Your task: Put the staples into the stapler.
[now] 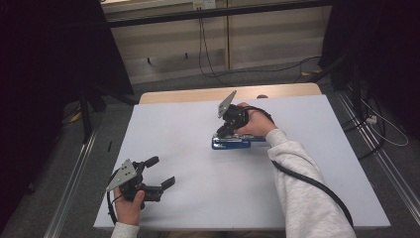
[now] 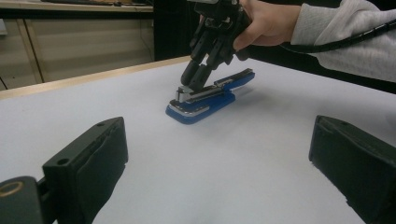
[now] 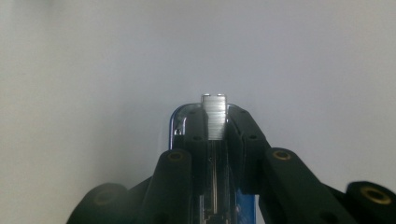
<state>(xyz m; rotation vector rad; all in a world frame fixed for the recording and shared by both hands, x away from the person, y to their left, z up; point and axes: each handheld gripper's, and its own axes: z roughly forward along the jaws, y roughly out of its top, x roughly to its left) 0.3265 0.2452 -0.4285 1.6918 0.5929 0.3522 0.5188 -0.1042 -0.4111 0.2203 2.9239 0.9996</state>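
A blue stapler (image 1: 240, 143) with a silver metal front lies flat on the white table (image 1: 198, 208), right of the middle. My right gripper (image 1: 221, 132) comes down on its left end at a slant and is shut on the stapler's metal front (image 3: 214, 116); the blue base (image 3: 174, 122) shows beside the jaws. From the left gripper view, the stapler (image 2: 205, 100) and the right gripper (image 2: 190, 83) lie straight ahead. My left gripper (image 1: 161, 172) rests near the table's front left corner, open, with bare table between its jaws (image 2: 219, 158).
A wooden strip (image 1: 198, 94) runs along the table's far edge. Beyond it are cabinets and loose cables (image 1: 208, 59) on the floor. Metal rails (image 1: 74, 183) run along both sides of the table. The right gripper's cable (image 1: 317, 186) trails over the sleeve.
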